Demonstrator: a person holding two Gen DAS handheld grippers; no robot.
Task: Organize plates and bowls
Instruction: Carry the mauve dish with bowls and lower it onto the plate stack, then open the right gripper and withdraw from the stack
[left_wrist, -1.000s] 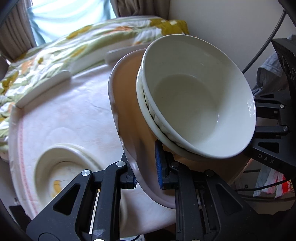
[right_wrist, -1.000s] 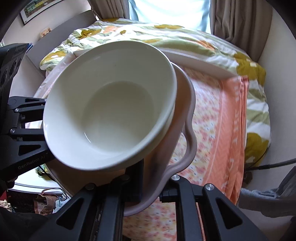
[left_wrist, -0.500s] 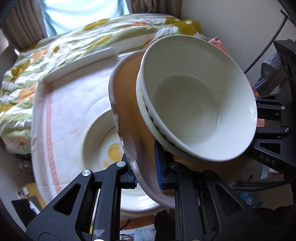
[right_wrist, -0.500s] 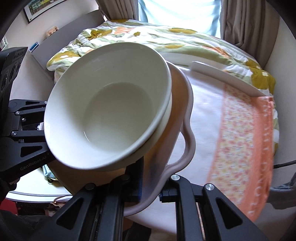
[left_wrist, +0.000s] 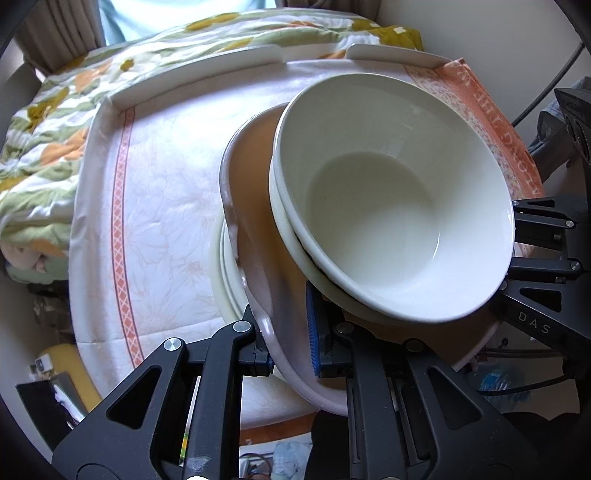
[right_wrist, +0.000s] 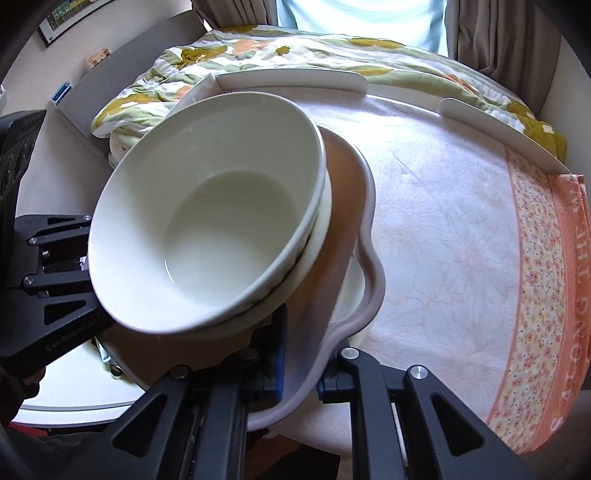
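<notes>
A pinkish-brown plate with a wavy rim (left_wrist: 255, 206) (right_wrist: 369, 258) hangs tilted above the table, carried from both sides. On it sit two nested white bowls (left_wrist: 388, 206) (right_wrist: 207, 221). My left gripper (left_wrist: 288, 347) pinches the plate's near rim, its jaws closing tight on it. My right gripper (right_wrist: 301, 365) is shut on the opposite rim. Each gripper's black body shows at the edge of the other's view. A white plate (left_wrist: 227, 266) (right_wrist: 354, 288) lies on the table, mostly hidden under the carried plate.
The table has a white cloth with orange borders (left_wrist: 122, 206) (right_wrist: 543, 258) and low white raised edges (left_wrist: 207, 70) (right_wrist: 295, 79). A floral quilt (left_wrist: 44, 122) lies beyond it. A grey board (right_wrist: 110, 77) stands at the left.
Both grippers have carried the plate and bowls sideways over the table. The white plate on the table, earlier out to the left, now lies under the carried plate.
</notes>
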